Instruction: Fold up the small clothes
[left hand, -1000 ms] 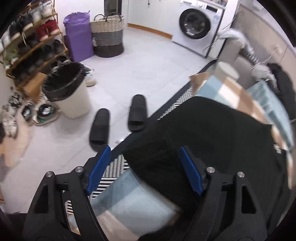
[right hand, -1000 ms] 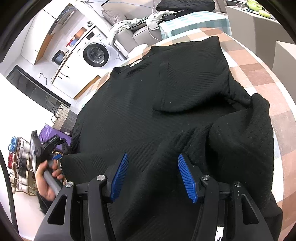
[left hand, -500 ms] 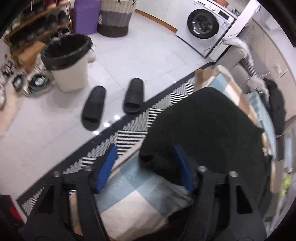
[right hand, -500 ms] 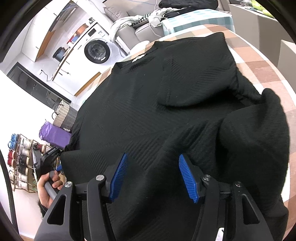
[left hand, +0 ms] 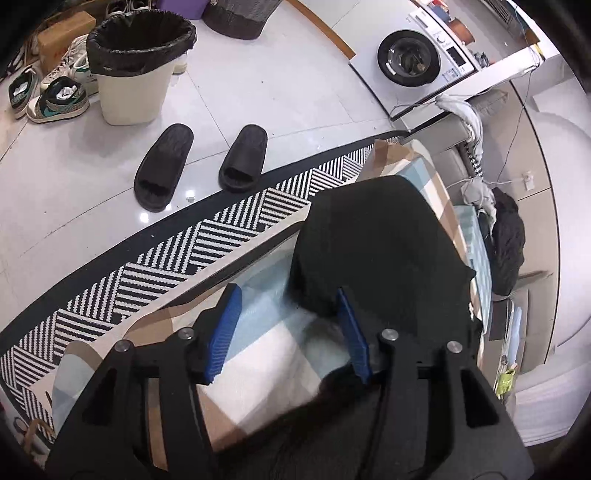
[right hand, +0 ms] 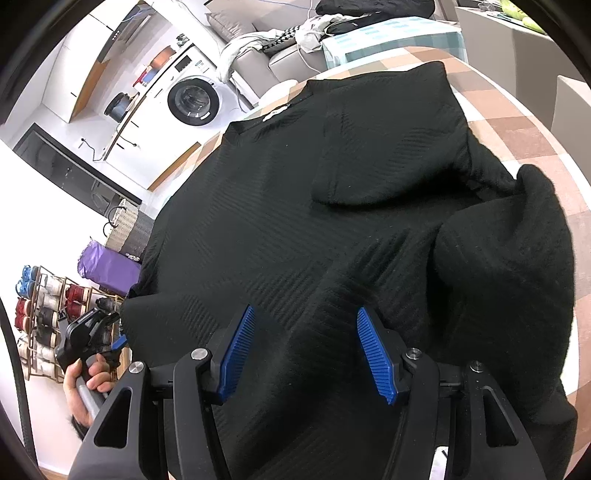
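Note:
A black knit top lies spread on a checked tablecloth, collar at the far end, its right side bunched into a fold. My right gripper is open just above the top's near part, holding nothing. My left gripper is open at the top's left sleeve edge, with a corner of black cloth between its blue pads. The left gripper also shows in the right wrist view at the top's left edge, held by a hand.
The table edge drops to a striped rug and tiled floor with two black slippers and a bin. A washing machine, a sofa with clothes, a shoe rack and a basket stand around.
My left gripper has risen and drawn back from the sleeve, so more tablecloth shows between its fingers. My right gripper has moved slightly forward over the top.

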Demonstrator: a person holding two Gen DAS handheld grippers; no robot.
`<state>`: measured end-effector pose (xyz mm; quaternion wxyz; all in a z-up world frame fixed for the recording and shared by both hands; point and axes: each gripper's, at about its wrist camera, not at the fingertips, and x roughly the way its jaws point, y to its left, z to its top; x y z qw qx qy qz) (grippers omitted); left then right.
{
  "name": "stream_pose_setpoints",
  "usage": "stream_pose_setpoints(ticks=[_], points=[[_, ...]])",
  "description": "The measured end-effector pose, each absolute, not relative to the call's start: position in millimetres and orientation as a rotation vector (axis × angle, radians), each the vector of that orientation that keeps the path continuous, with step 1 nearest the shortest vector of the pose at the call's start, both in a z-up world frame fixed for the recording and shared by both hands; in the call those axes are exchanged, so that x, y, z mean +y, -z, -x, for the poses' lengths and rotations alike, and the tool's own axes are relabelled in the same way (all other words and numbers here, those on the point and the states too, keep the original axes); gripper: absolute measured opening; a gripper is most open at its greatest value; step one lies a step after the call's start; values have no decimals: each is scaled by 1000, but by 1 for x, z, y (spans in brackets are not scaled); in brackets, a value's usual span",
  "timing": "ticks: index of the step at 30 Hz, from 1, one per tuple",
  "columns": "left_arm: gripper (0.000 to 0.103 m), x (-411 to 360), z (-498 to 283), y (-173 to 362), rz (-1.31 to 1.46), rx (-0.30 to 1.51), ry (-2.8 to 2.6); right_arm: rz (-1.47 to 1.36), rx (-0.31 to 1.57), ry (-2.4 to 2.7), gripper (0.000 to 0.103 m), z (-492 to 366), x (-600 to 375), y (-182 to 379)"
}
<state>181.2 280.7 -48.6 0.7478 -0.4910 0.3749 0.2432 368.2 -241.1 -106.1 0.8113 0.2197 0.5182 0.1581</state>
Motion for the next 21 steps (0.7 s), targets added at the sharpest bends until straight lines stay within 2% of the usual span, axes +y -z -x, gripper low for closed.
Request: stream_pose_setpoints(ticks=[7, 16, 17, 18, 20, 21], points=[[50, 274, -177, 45, 1141, 827, -450, -462, 1104, -354, 59, -367, -235, 105], [49, 271, -212, 45, 1134, 802, -444, -469, 1107, -340, 59, -365, -241, 106], [36, 271, -216, 44, 1133, 786, -435, -472, 1107, -338, 59, -365, -242, 106], [18, 268, -222, 41, 1109, 772, -433, -475, 1105, -336, 59, -365, -243, 107], [7, 264, -234, 33, 1052, 749, -435, -477, 1105, -333, 59, -364, -243, 107], [5, 261, -238, 26, 1016, 723, -448, -477, 1106, -331, 59, -364, -243, 107]])
